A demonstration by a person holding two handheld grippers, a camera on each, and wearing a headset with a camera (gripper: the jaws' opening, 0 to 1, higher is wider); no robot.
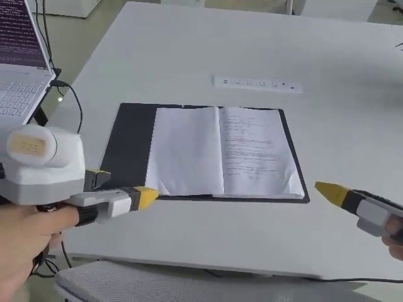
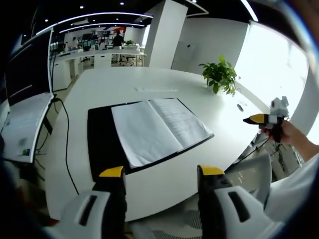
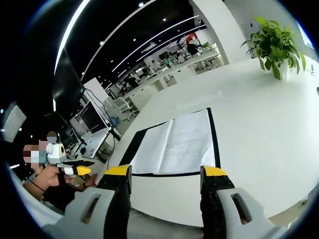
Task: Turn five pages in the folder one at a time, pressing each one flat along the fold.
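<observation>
The folder (image 1: 133, 145) lies open and flat on a smooth white table (image 1: 189, 50). Its cover is a matte black rectangle that shows as a wide band on the left and a thin border elsewhere. The left page (image 1: 186, 151) is blank white paper. The right page (image 1: 255, 148) carries lines of small print, too fine to read. The two meet at a straight fold down the middle.

The left gripper (image 2: 161, 172) hovers just off the folder's near left corner, touching nothing, held by the left hand (image 1: 28, 229) with its tips pointing toward the right. Its yellow-tipped jaws stand well apart with nothing between them. The right gripper (image 3: 167, 171) hangs off the folder's near right corner, clear of the paper, its tip aimed back toward the folder. Its jaws are likewise spread wide and empty.

Beyond the folder's far edge sits a flat white power strip (image 1: 257, 83). Off the folder's far left corner stands an open silver laptop (image 1: 19, 69), with a black cable (image 1: 75, 104) curling beside it. A leafy green plant (image 2: 219, 75) stands past the folder's far right corner. On the folder's near side, below the table edge, shows the grey mesh of a chair (image 1: 126, 283). Nothing rests on the pages.
</observation>
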